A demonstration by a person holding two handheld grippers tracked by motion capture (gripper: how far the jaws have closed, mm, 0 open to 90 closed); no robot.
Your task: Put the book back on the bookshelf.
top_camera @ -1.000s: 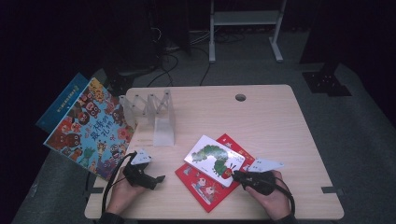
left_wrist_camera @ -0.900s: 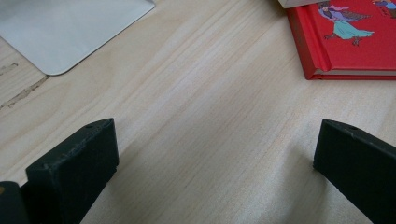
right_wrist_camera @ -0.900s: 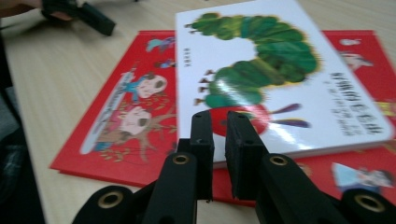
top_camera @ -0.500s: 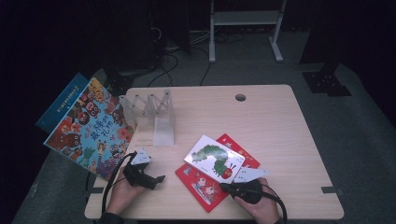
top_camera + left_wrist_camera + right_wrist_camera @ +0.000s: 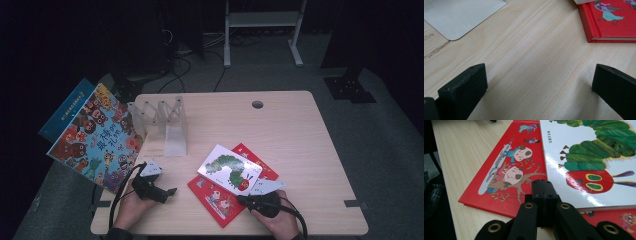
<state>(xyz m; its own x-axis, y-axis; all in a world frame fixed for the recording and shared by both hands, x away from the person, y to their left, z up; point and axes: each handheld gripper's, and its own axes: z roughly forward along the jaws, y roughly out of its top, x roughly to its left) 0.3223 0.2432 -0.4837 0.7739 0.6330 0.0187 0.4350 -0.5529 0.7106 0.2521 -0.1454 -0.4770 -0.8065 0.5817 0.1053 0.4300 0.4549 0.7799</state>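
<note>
A light wooden table [image 5: 300, 145] carries everything. A round cable hole [image 5: 257, 104] sits near its far edge. Toward the far left corner stands a clear rack [image 5: 162, 120], with its flat base [image 5: 461, 17] reaching toward the middle. A big picture book [image 5: 97, 137] leans over the left edge, half off the table, with a blue book [image 5: 67, 107] under it. Near the near edge, right of the middle, a red book [image 5: 220, 195] lies flat on the wood. A white caterpillar book [image 5: 230, 167] lies on top of the red book, askew.
</note>
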